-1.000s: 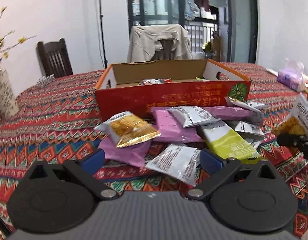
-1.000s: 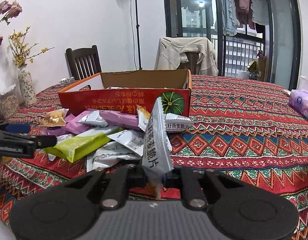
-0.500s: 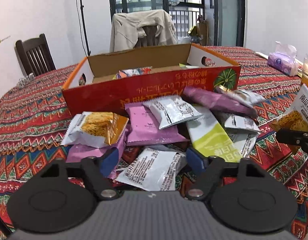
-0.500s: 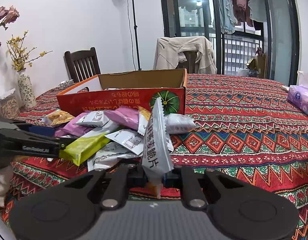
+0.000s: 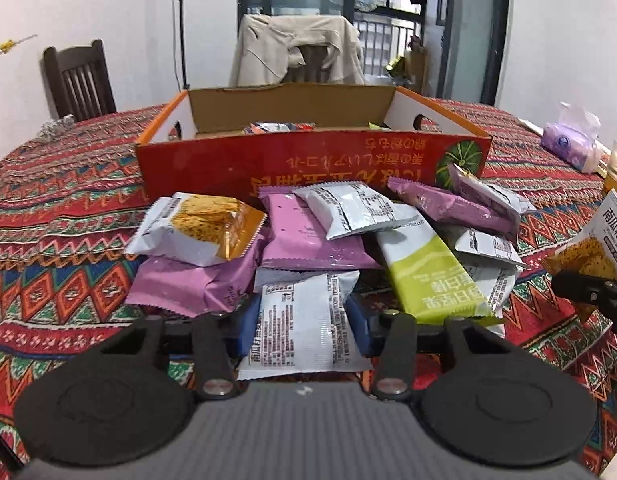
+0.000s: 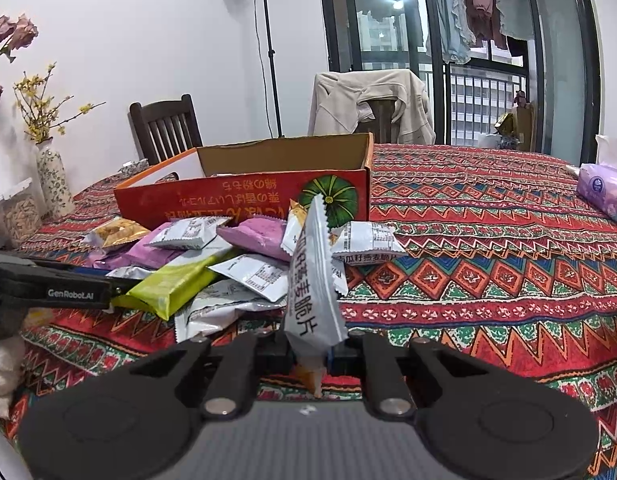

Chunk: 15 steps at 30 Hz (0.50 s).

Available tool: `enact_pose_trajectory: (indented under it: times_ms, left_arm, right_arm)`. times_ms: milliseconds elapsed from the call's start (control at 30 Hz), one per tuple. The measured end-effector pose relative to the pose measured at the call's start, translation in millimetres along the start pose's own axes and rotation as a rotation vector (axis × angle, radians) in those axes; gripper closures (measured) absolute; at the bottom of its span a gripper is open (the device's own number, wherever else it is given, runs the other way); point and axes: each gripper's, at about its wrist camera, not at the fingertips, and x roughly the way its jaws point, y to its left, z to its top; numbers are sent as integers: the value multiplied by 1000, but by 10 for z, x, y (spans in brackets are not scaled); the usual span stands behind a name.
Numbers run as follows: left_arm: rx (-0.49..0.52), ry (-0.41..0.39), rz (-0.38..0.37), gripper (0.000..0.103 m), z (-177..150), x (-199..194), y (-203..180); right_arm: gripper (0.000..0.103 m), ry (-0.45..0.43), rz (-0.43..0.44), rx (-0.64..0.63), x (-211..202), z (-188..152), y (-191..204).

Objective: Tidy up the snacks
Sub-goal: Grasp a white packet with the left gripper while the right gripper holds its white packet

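A heap of snack packets (image 5: pixel 348 236) lies on the patterned tablecloth in front of an open red cardboard box (image 5: pixel 308 160) with a few snacks inside. My left gripper (image 5: pixel 302 312) is at the heap's near edge, its jaws closing, blue pads (image 5: pixel 244 328) pressed on both sides of a silver printed packet (image 5: pixel 304 332). My right gripper (image 6: pixel 312 354) is shut on a white-and-orange packet (image 6: pixel 312 280), held upright above the cloth to the right of the heap. That packet (image 5: pixel 604 240) also shows at the right edge of the left wrist view. The box (image 6: pixel 244 204) stands behind the heap.
A purple tissue pack (image 6: pixel 604 192) lies at the far right of the table. A flower vase (image 6: pixel 54 180) and a jar (image 6: pixel 16 216) stand at the left. A chair draped with a beige jacket (image 5: pixel 296 52) is behind the box, a dark chair (image 5: pixel 80 76) to its left.
My left gripper has come down to the heap's near edge and closed from wide open onto the silver packet. The right gripper keeps still with its packet.
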Motion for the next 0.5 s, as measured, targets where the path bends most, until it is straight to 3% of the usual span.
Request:
enact_pose_trajectory:
  times_ms: [500]
  left_arm:
    - [-42,-192,57,56,-12,-603,-25]
  right_arm:
    - [90,-20,3,-15,-75,4,55]
